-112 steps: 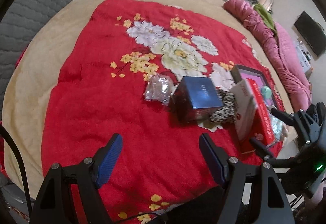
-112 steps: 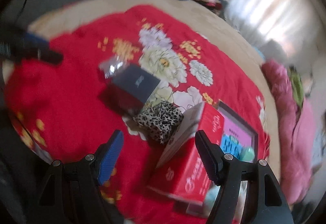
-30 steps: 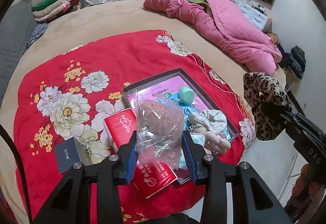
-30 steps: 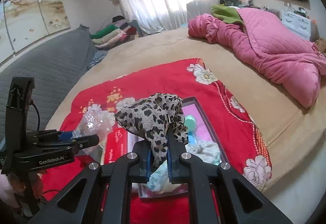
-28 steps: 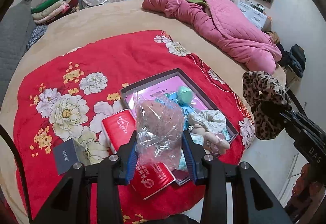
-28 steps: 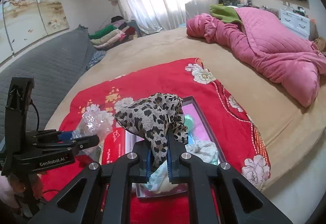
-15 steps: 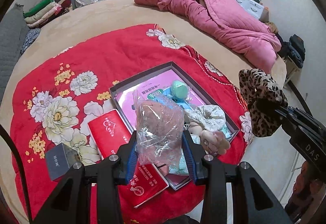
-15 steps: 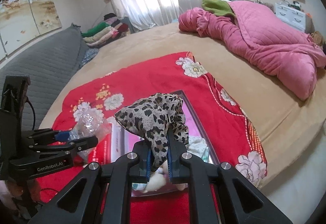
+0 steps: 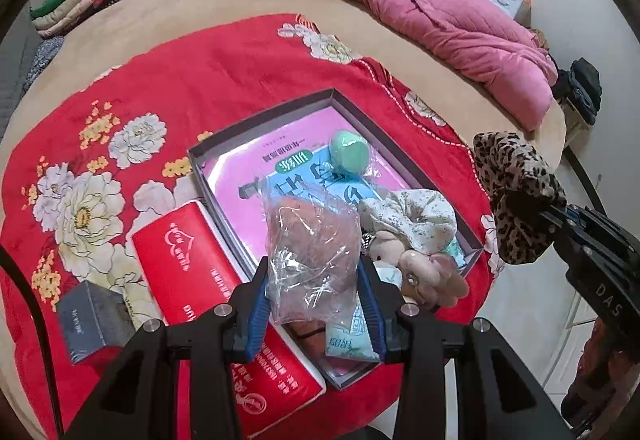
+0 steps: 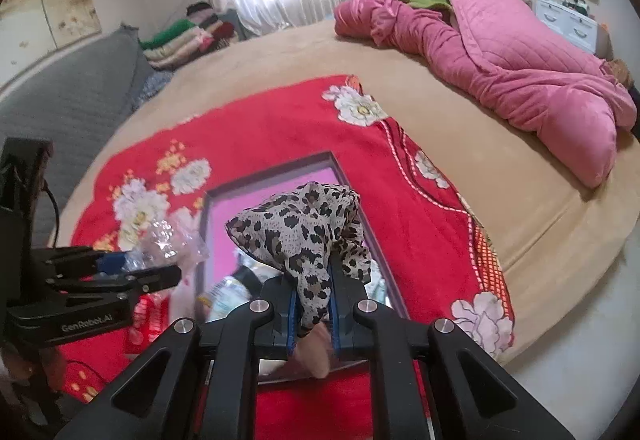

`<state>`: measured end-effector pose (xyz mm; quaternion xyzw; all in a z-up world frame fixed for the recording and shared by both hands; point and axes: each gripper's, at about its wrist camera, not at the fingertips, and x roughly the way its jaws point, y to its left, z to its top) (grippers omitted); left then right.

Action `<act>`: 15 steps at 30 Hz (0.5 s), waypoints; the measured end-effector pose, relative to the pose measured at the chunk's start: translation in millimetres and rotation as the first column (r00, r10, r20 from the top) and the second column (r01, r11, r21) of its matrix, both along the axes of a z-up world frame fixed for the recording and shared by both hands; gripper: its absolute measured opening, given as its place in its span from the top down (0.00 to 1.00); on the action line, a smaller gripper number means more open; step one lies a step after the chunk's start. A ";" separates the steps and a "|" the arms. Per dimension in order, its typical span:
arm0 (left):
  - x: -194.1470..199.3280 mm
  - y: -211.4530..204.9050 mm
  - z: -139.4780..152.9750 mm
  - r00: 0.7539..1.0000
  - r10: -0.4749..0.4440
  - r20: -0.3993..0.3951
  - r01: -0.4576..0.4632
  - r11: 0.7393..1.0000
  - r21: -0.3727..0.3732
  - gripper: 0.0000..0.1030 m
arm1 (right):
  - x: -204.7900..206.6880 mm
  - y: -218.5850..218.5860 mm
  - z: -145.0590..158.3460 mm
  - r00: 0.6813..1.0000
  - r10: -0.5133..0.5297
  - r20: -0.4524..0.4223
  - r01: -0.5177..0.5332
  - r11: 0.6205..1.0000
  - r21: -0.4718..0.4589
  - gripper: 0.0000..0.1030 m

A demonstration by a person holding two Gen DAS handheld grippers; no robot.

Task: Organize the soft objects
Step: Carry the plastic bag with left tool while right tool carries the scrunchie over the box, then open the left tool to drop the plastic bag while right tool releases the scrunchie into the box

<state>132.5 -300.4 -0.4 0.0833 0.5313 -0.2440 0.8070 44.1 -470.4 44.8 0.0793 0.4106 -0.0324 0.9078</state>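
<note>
Left gripper point(image 9: 316, 304): fingers closed on a crinkled clear bag point(image 9: 310, 256), held above the near end of an open tray point(image 9: 262, 120) on the red blanket point(image 9: 224, 68). Right gripper point(image 10: 314, 314): fingers clamped on a leopard scrunchie point(image 10: 298, 230), over the same tray. In tray: green ball point(image 9: 350, 153), pale scrunchie point(image 9: 412, 214), plush toy point(image 9: 416, 264); beside it, red box point(image 9: 192, 264).

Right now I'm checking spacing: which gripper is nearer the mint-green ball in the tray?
Left. The left gripper, holding a plastic bag, hangs over the tray's near end; the right gripper sits off to the side of the mint-green ball.
</note>
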 end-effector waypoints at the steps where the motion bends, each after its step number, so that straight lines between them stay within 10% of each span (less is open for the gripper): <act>1: 1.4 -1.4 -3.1 1.000 -0.002 -0.009 0.002 1.000 0.000 0.60 | 2.0 0.0 -3.3 1.000 0.001 -0.010 -0.001 1.000 -0.004 0.88; 15: 12.8 5.1 -23.6 0.999 0.010 -0.039 -0.009 1.000 0.019 0.60 | 28.5 10.5 -36.8 0.993 0.009 -0.117 -0.026 0.989 -0.144 0.87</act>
